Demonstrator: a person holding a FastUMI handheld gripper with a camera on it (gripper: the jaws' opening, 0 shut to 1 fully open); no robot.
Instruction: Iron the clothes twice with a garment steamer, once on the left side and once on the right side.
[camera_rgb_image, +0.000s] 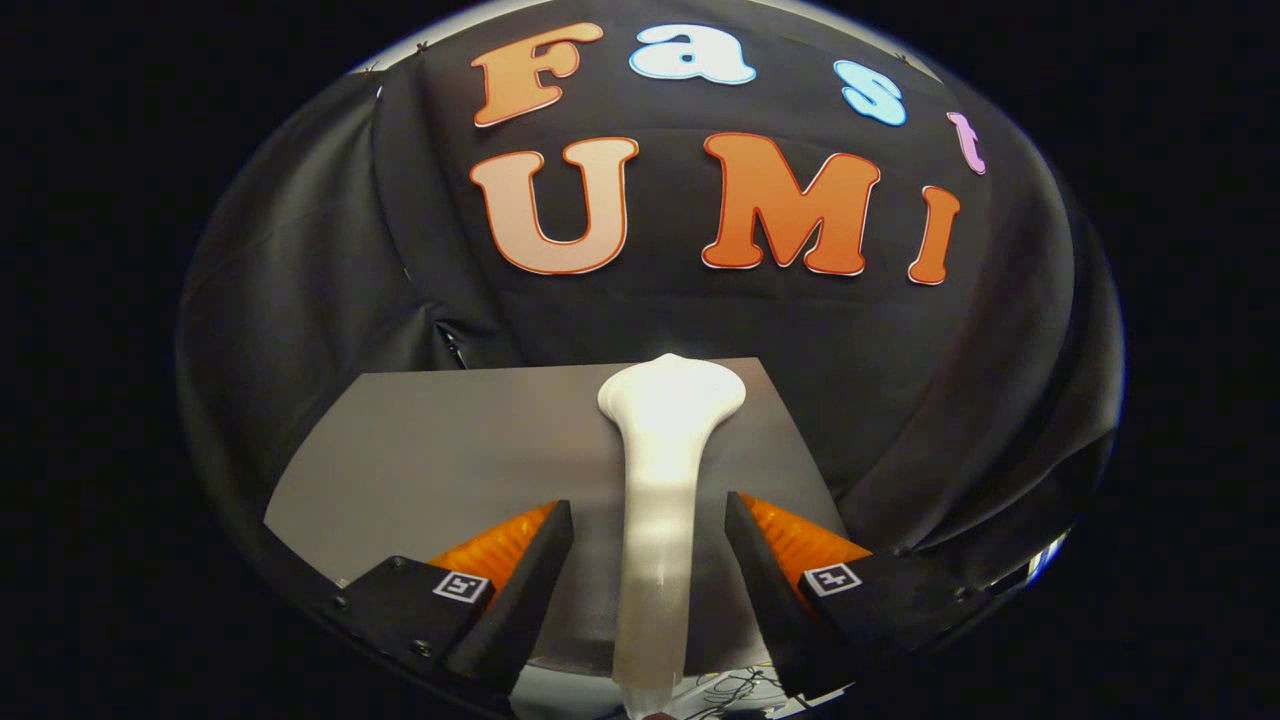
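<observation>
A recording booth: black cloth wall (300, 280) draped behind a bare grey table (450, 440)

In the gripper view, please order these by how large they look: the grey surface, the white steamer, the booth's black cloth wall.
1. Black cloth wall, largest.
2. Grey surface.
3. White steamer, smallest, though nearness to the camera enlarges it.
The gripper is open, its fingers apart on either side of the handle.

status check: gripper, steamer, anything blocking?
Gripper open, fingers either side of the steamer handle, not touching. Steamer lies on grey cloth, head pointing beyond the fingers. Nothing in the way.
</observation>
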